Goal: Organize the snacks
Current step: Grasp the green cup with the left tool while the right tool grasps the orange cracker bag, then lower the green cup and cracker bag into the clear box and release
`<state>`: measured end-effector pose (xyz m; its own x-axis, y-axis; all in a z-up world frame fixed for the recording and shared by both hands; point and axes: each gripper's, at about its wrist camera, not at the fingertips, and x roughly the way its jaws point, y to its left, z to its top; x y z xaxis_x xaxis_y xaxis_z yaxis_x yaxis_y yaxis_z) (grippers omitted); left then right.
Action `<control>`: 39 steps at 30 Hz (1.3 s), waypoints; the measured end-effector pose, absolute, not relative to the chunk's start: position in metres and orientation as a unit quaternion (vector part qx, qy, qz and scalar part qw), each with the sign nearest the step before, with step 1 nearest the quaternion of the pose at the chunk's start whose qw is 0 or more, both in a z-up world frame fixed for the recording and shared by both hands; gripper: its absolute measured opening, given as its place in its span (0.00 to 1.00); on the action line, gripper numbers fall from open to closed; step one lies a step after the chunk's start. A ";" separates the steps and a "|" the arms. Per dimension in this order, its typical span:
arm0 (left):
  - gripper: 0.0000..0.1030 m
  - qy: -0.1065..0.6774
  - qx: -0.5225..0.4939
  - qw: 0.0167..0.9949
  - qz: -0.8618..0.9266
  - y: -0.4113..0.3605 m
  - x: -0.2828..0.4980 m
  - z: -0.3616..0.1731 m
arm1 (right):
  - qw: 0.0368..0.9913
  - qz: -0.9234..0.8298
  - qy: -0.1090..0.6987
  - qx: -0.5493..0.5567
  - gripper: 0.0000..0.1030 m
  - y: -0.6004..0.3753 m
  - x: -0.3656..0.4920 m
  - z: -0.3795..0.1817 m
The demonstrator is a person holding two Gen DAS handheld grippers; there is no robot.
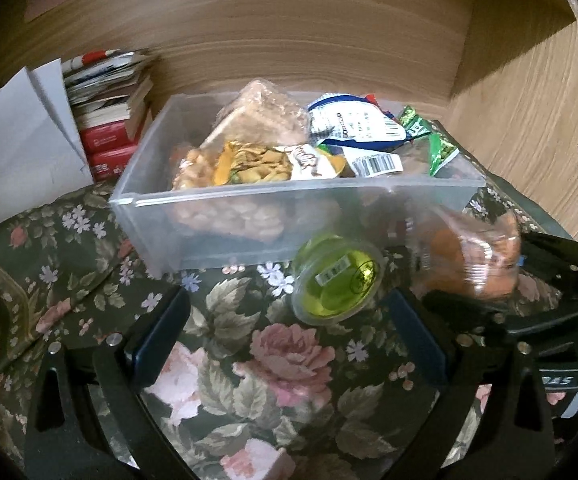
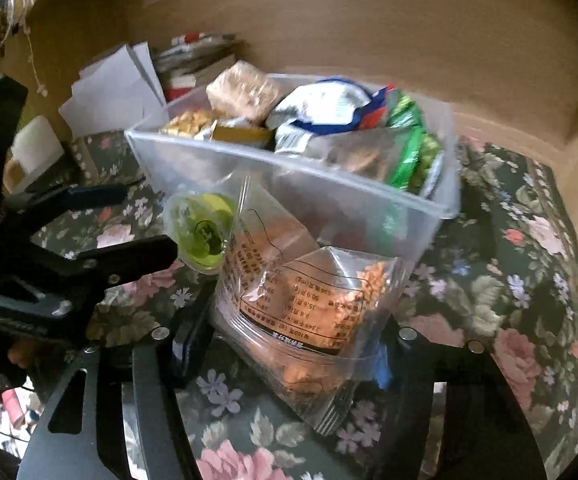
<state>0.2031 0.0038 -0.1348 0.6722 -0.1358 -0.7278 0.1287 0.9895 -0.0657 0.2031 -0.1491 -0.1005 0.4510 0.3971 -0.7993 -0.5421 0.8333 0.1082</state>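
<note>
Between the right gripper's (image 2: 285, 344) fingers, a clear snack bag (image 2: 305, 304).

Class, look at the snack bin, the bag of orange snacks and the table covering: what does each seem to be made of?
Snack bin: seemingly frosted translucent plastic; packets show dimly through its wall.
Bag of orange snacks: thin clear glossy plastic film, creased, with printed text.
Table covering: probably matte woven fabric with a floral print; it wrinkles softly.

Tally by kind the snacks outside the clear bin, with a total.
Green cup: 1
Clear bag: 1
Total: 2
</note>
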 end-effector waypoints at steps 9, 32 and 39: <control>0.88 0.428 -0.004 0.899 -0.086 -0.025 0.243 -0.148 | 0.868 0.251 0.425 -0.054 0.58 -0.183 0.202 -0.081; 0.54 0.372 -0.037 0.924 -0.076 0.006 0.218 -0.103 | 0.894 0.260 0.363 -0.047 0.58 -0.176 0.203 -0.049; 0.54 0.333 -0.045 0.940 -0.065 0.039 0.210 -0.066 | 0.900 0.269 0.338 -0.056 0.58 -0.157 0.213 -0.034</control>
<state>0.2103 0.0392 -0.0662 0.7704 -0.1520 -0.6192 0.0927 0.9876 -0.1270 0.2134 -0.1570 -0.0338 0.6261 0.4462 -0.6395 -0.5225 0.8488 0.0808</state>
